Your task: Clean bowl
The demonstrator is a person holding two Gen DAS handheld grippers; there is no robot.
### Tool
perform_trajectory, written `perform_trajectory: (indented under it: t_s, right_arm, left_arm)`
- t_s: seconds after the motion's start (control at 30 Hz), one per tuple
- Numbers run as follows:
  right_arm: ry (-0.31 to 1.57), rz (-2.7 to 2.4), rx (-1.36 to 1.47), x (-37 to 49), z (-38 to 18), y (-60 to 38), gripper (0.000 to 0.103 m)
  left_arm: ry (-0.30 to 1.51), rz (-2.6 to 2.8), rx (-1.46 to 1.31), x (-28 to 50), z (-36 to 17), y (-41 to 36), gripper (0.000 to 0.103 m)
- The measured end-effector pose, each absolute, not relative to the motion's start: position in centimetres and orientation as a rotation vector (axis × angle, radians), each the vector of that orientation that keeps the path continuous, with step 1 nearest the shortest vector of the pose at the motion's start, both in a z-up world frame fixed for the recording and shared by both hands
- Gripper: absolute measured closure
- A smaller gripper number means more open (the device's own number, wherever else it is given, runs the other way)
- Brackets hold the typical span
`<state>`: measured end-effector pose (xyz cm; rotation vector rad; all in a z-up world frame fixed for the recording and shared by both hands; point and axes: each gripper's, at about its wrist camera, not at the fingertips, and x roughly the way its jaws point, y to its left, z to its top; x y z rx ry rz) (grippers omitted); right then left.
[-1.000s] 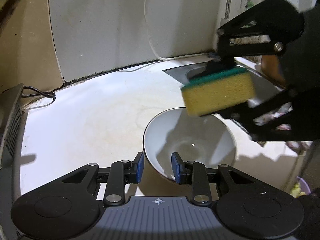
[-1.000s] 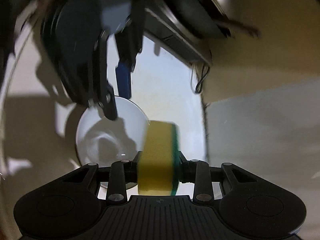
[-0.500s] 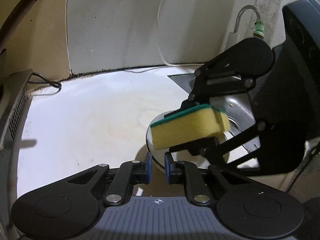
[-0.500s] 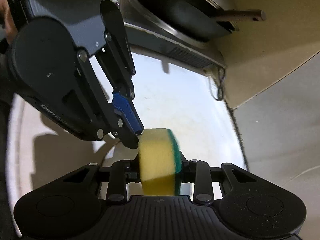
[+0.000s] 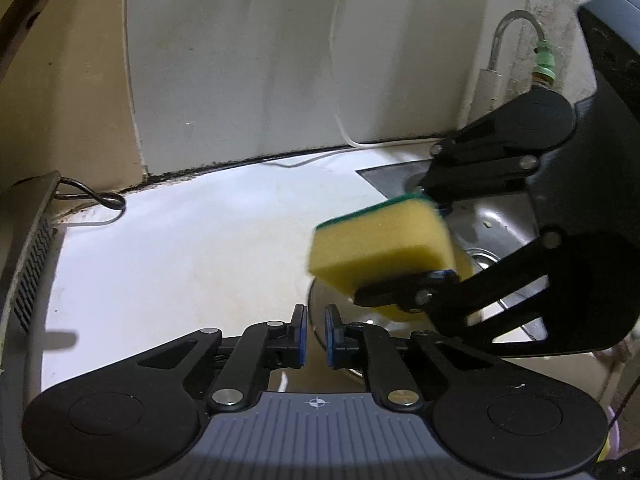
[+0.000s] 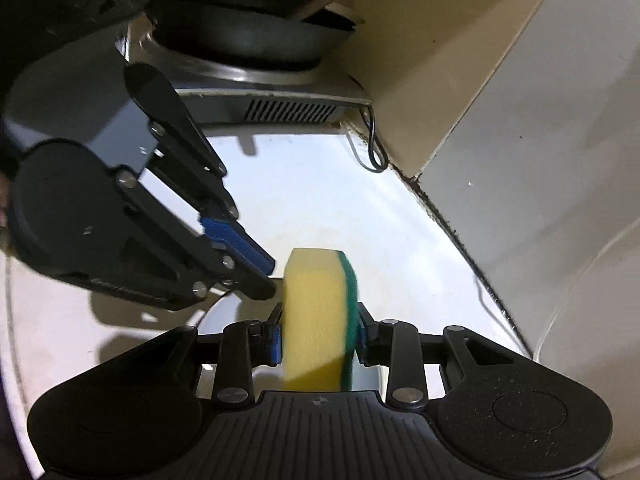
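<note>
A white bowl (image 5: 325,300) stands on the pale counter (image 5: 180,260), mostly hidden behind the sponge and grippers. My left gripper (image 5: 316,336) is shut on the bowl's near rim, its blue pads (image 5: 301,332) pinching the thin edge. A yellow sponge (image 5: 380,252) with a green scouring side hangs just above the bowl between the pads of my right gripper (image 6: 318,340). Those jaws are opening, and the sponge (image 6: 312,312) looks full and unsqueezed with both pads still touching it. In the right wrist view the left gripper (image 6: 268,276) reaches in beside the sponge over the bowl (image 6: 224,314).
A steel sink (image 5: 496,220) lies to the right of the bowl, with a curved tap (image 5: 516,24) and green fitting behind it. A cooker (image 6: 280,104) carrying a dark pan (image 6: 248,40) stands at the counter's other end, its cable (image 5: 100,200) trailing by the wall.
My left jaws closed onto the bowl's rim. The right gripper rolled, carrying the sponge down over the bowl, and the sponge has swelled as those jaws widened.
</note>
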<state>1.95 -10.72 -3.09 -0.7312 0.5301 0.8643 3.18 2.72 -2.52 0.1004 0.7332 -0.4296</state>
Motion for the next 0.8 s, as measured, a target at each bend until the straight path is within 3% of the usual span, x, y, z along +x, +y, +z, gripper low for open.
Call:
perform_trajectory:
  t_s: [0.1,0.33,0.37,0.4,0.47,0.67,0.8]
  right_arm:
    - [0.517,0.861,-0.710,1.2,-2.9,-11.3,0.043]
    - [0.529,0.787,-0.708,-0.6,-3.5,-11.4,0.044]
    - [0.541,0.773,-0.707,-0.7,-3.8,-11.3,0.047]
    - [0.551,0.760,-0.702,-0.8,-4.1,-11.2,0.058]
    - [0.556,0.744,-0.678,-0.9,-4.1,-11.3,0.071]
    - [0.458,0.687,-0.762,-1.7,-2.1,-11.0,0.072]
    - [0.337,0.608,-1.111,-1.6,-2.8,-9.9,0.072]
  left_arm:
    - [0.732,-0.432,0.118,3.3,-2.5,2.5,0.092]
    - [0.727,-0.432,0.158,3.1,-2.5,1.8,0.092]
    - [0.727,-0.437,0.160,3.1,-2.5,1.7,0.092]
    - [0.727,-0.440,0.163,3.0,-2.5,1.6,0.092]
    - [0.723,-0.442,0.181,2.9,-2.6,1.3,0.092]
    - [0.731,-0.468,0.213,2.4,-2.8,0.6,0.092]
    - [0.734,-0.485,0.237,2.1,-3.2,0.2,0.092]
